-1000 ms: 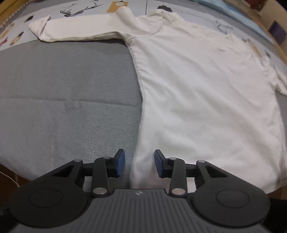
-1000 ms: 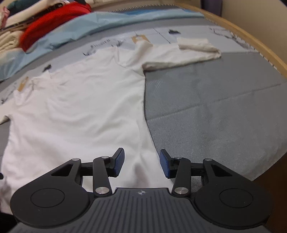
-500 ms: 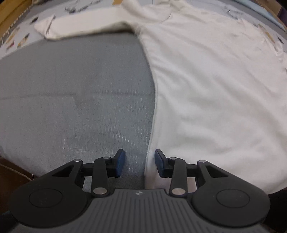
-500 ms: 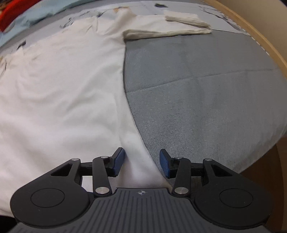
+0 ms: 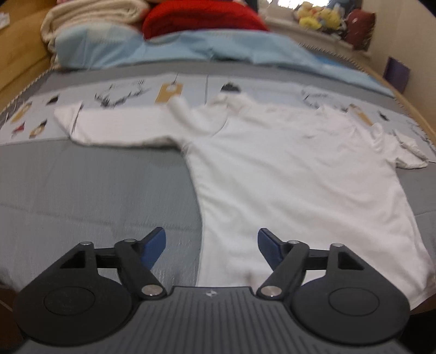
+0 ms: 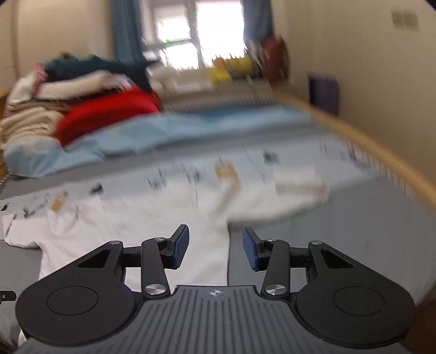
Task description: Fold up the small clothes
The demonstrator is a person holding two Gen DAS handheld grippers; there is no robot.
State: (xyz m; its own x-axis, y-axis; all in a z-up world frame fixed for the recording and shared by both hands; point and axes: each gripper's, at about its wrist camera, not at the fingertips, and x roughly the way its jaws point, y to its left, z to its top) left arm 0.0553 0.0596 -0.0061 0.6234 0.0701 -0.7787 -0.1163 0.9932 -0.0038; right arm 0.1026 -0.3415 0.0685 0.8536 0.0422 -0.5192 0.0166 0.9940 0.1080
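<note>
Through your left wrist camera, the left gripper [image 5: 212,246] has its blue-padded fingers [image 5: 154,246] spreading apart, jaws opening with nothing pinched between them. The white shirt [image 5: 294,174] lies flat on the bed's grey cover [image 5: 90,188], beyond the fingers and mostly to their right; its side edge runs down between the two fingertips, clear of both pads. One long sleeve [image 5: 117,128] stretches away to the far left of the fingers. Past the shirt you can see a light blue sheet [image 5: 190,49], a red garment [image 5: 201,16] and cream folded blankets [image 5: 92,13].

Through your right wrist camera, which is blurred, the right gripper [image 6: 215,249] has its jaws opening slightly, the fingers [image 6: 179,249] parted and empty. The white shirt [image 6: 152,217] lies ahead of and to the left of the fingers, its edge passing between them. A folded-back sleeve [image 6: 294,193] sits beyond the right finger. The red garment [image 6: 109,111] is far ahead to the left.
</note>
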